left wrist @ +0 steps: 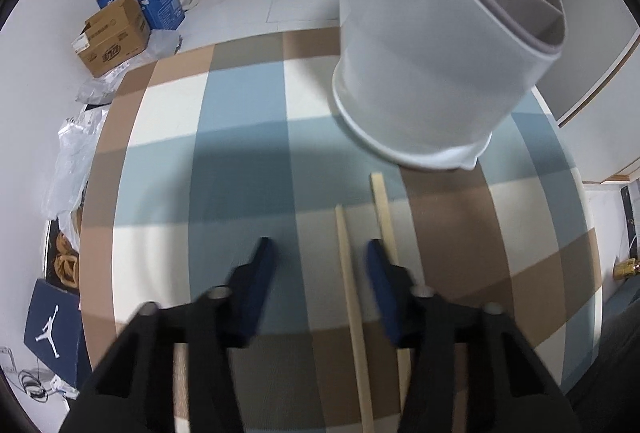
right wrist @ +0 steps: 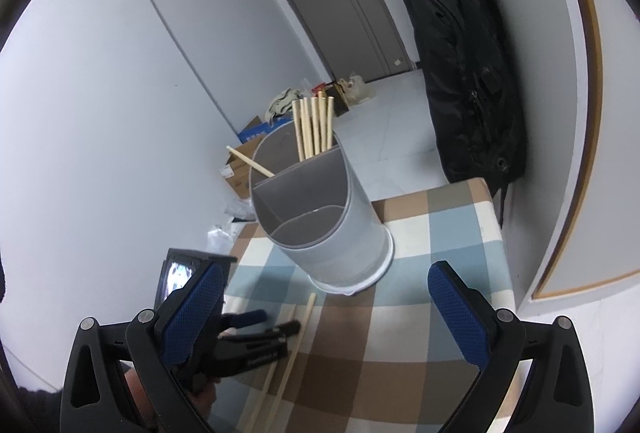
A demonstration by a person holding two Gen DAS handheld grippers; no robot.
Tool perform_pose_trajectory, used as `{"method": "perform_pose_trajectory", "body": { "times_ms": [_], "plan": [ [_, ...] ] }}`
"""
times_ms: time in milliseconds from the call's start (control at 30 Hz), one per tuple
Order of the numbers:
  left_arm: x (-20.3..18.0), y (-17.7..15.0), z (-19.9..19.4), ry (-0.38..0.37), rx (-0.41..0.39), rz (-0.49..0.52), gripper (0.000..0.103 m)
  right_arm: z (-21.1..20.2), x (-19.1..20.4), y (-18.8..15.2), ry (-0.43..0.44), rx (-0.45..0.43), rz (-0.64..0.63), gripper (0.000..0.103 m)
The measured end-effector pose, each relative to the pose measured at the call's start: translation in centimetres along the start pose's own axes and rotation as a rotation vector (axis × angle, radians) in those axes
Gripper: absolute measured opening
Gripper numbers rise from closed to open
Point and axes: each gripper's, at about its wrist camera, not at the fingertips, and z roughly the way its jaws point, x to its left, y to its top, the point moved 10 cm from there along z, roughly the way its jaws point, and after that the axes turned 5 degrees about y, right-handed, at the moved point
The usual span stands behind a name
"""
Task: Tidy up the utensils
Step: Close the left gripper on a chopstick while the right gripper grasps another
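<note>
Chopsticks [left wrist: 352, 297] near holder [left wrist: 420, 73] (open cloth [left wrist: 240, 137] leftward)

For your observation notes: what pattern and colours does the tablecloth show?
The tablecloth is checked in blue, brown and white, best seen in the left wrist view.

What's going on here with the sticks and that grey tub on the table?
A person is sorting chopsticks into a grey holder on a checked tablecloth. Several chopsticks already stand in its back compartment. The left gripper is down over the cloth with one loose chopstick between its parted fingers, not yet pinched; a second one lies beside it. The right gripper hangs open nearby, holding nothing.
</note>
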Motion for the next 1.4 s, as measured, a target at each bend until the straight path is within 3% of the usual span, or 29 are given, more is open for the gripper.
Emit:
{"method": "perform_pose_trajectory", "body": {
  "times_ms": [100, 200, 300, 467, 567, 633, 833, 1000, 1100, 1400],
  "plan": [
    [-0.3, 0.5, 0.0, -0.031, -0.001, 0.009, 0.006, 0.4, -0.4, -0.2, 0.008, 0.019, 0.021, 0.103],
    [-0.1, 1.1, 0.2, -0.082, -0.004, -0.026, 0.001, 0.9, -0.6, -0.6, 0.009, 0.044, 0.032, 0.103],
    [0.5, 1.1, 0.0, -0.129, 0.001, -0.087, 0.000, 1.5, -0.8, -1.1, 0.009, 0.073, 0.038, 0.103],
    [1.7, 1.4, -2.8, -0.173, -0.088, -0.167, 0.000, 3.0, -1.0, -2.5, -0.001, 0.142, 0.043, 0.101],
    [2.5, 1.6, -5.3, -0.200, -0.158, -0.207, 0.000, 4.1, -0.3, -3.6, 0.000, 0.193, 0.016, 0.087],
    [2.9, 1.7, -6.7, -0.210, -0.196, -0.225, 0.000, 4.9, 0.3, -4.6, -0.003, 0.241, -0.021, 0.070],
    [4.0, 3.1, -7.7, -0.240, -0.254, -0.271, 0.000, 7.6, 2.3, -7.3, -0.022, 0.356, -0.103, 0.055],
    [5.7, 3.8, -8.4, -0.272, -0.287, -0.306, 0.000, 10.8, 2.6, -8.1, -0.064, 0.404, -0.110, 0.047],
    [6.5, 3.7, -8.6, -0.295, -0.284, -0.336, 0.000, 12.8, 2.5, -9.2, -0.104, 0.441, -0.114, 0.035],
    [8.3, 3.2, -9.5, -0.306, -0.304, -0.348, 0.000, 16.7, 2.6, -9.5, -0.191, 0.465, -0.132, 0.033]
  ]
}}
